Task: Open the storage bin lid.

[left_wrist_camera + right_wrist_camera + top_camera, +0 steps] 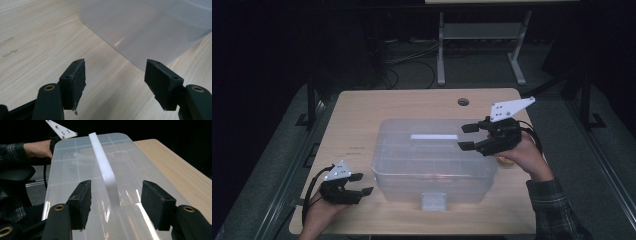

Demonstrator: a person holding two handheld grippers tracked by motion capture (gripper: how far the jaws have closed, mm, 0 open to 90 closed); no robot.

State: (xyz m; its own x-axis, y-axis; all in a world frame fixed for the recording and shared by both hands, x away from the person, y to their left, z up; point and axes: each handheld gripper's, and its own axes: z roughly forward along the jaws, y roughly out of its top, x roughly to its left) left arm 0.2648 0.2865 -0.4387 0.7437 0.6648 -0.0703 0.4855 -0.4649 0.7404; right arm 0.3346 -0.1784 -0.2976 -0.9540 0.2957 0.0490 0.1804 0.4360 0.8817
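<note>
A clear plastic box (432,160) with its lid on stands in the middle of the wooden table (362,115). A white handle strip (434,136) runs along the lid top. My right gripper (463,137) hovers over the box's right end, pointing left. In the right gripper view its jaws stand open (116,202) on either side of the handle (102,162), with the pads clear of it. My left gripper (364,183) rests low at the front left, open and empty. In the left gripper view it (115,80) points at the box's corner (140,27).
A latch tab (433,201) sticks out from the box's front side. A round cable hole (463,102) sits near the table's far edge. Beyond the table stand a metal frame (482,30) and floor cables. Bare wood lies left of the box.
</note>
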